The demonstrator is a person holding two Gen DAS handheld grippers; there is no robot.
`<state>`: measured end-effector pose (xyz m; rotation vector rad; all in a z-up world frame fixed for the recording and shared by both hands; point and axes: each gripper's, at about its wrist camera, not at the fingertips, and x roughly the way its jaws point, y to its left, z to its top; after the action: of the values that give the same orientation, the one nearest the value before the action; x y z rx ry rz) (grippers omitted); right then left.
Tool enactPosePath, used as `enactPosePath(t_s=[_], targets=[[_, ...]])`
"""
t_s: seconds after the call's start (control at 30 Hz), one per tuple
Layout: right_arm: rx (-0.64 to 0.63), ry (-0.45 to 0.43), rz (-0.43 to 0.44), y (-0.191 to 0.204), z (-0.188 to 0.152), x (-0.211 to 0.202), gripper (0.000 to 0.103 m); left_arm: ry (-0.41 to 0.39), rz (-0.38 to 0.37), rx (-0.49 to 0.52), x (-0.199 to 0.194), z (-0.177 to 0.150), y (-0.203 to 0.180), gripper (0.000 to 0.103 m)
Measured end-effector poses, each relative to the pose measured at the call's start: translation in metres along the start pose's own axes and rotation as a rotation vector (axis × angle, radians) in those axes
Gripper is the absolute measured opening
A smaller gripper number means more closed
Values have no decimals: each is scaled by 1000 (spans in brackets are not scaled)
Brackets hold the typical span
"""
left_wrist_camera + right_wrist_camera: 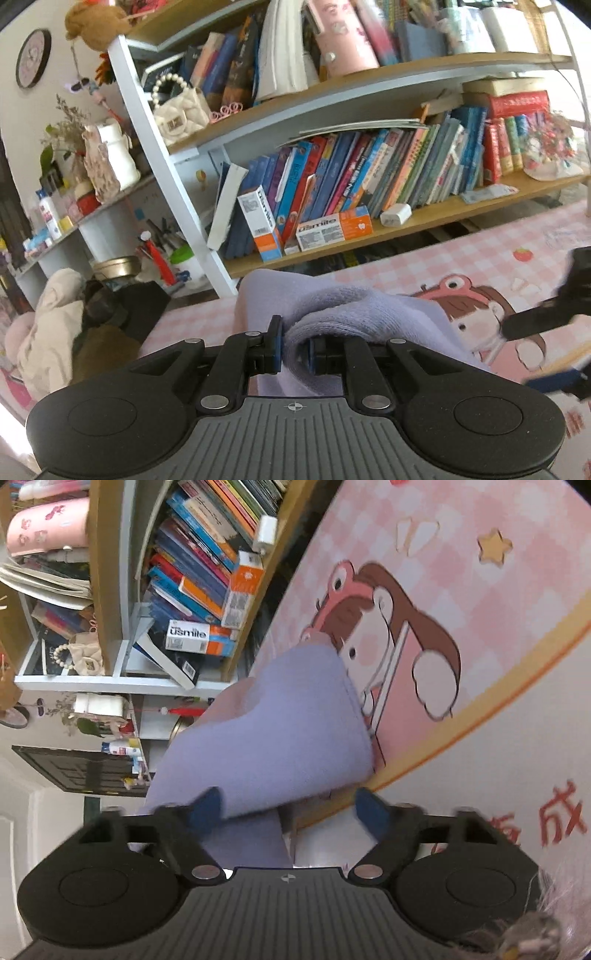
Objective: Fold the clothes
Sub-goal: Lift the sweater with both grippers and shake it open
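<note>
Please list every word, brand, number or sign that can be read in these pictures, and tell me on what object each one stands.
"usmile": on the lying white and orange box on the lower shelf.
"usmile": on the upright box beside it.
"成": red character on the pink mat; its neighbour is cut off.
Book spines: too small and blurred.
Wall clock: unreadable.

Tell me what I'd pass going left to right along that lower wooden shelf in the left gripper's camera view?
Upright usmile box → usmile box lying flat → small white charger → flat pale packet → white floral bundle at the far right. Leaning books stand behind them.
</note>
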<state>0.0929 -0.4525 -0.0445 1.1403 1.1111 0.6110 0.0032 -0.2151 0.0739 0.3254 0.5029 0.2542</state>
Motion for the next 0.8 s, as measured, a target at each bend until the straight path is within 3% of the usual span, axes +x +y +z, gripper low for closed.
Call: enactPosePath(t_s=[0.03, 0.07, 0.3, 0.5, 0.6, 0.63, 0.67, 0.8], targets=[[9, 10, 5, -1, -2, 1, 54, -2, 1, 4, -6, -2, -1, 13], [19, 20, 18, -2, -4, 2, 52, -1, 0, 5, -12, -4, -1, 13], [149, 59, 152, -9, -16, 11, 53, 27, -3, -40, -40, -14, 1, 13], [259, 121, 173, -9, -30, 18, 56, 34, 13, -27, -46, -16, 5, 13], [259, 151, 172, -5, -42, 15, 63, 36, 20, -43, -40, -12, 9, 13], [263, 159, 165, -4, -46, 14, 75, 34, 19, -44, -39, -11, 9, 13], [279, 164, 158, -6, -49, 15, 81, 33, 16, -43, -39, -10, 9, 13], [387, 150, 149, -23, -56, 24, 81, 29, -1, -33, -45, -8, 6, 13]])
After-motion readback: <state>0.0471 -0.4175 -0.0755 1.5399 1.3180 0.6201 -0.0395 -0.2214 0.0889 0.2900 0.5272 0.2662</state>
